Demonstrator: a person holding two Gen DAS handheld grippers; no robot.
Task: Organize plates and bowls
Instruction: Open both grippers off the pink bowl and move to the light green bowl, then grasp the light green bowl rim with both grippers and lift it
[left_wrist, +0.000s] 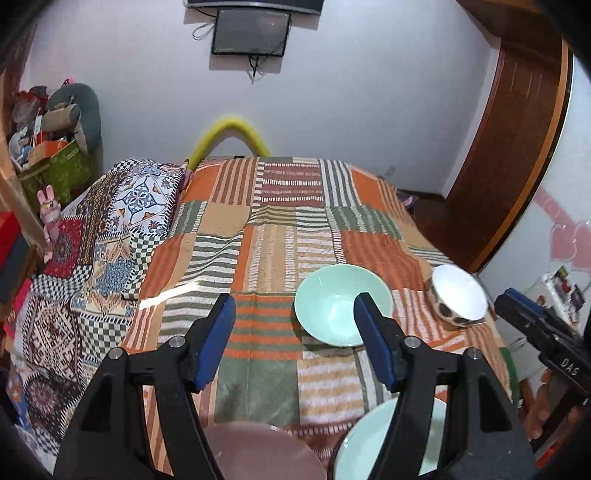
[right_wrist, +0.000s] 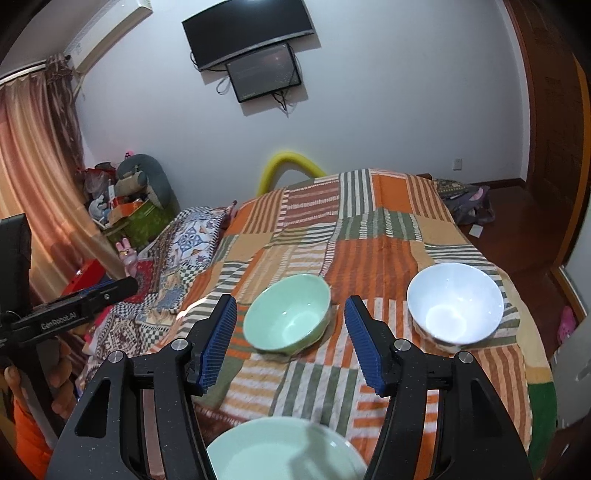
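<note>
Right wrist view: the green bowl sits upright on the bed's patchwork blanket, just beyond the right claw, whose blue pads are spread with nothing between them. To its right, apart, stands the white bowl, and a pale green plate lies nearest, under the claw. All look glazed, so probably stiff, slick and breakable; I'd pinch a bowl across its rim wall, and the soft bedding may let it tip. In the left view the left claw is likewise spread and empty, above a pinkish plate.
</note>
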